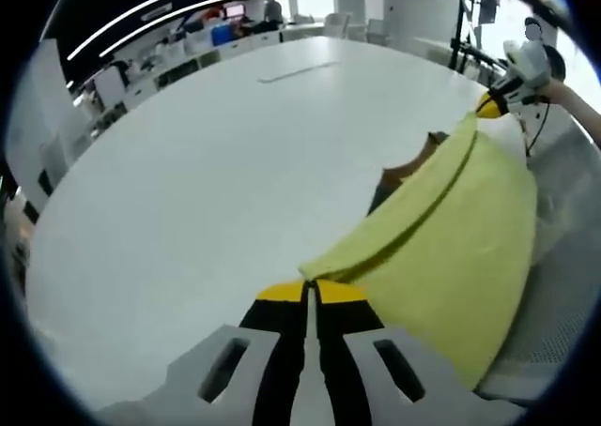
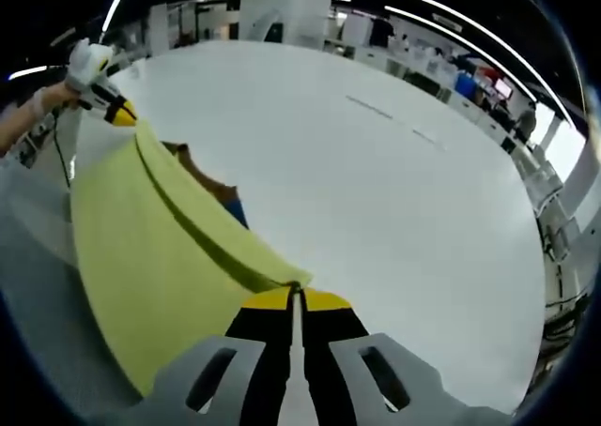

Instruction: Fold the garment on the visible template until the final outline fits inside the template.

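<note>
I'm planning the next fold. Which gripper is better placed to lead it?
Neither clearly. The left gripper and the right gripper each have their jaws shut on one end of the yellow garment, stretched taut between them above the white table. Probably move both together.

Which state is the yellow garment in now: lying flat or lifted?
Lifted. The yellow garment hangs stretched between the left gripper and right gripper, each shut on an edge, above the white table.

I can't read any text, label or number from here; nothing printed is legible in either view.
</note>
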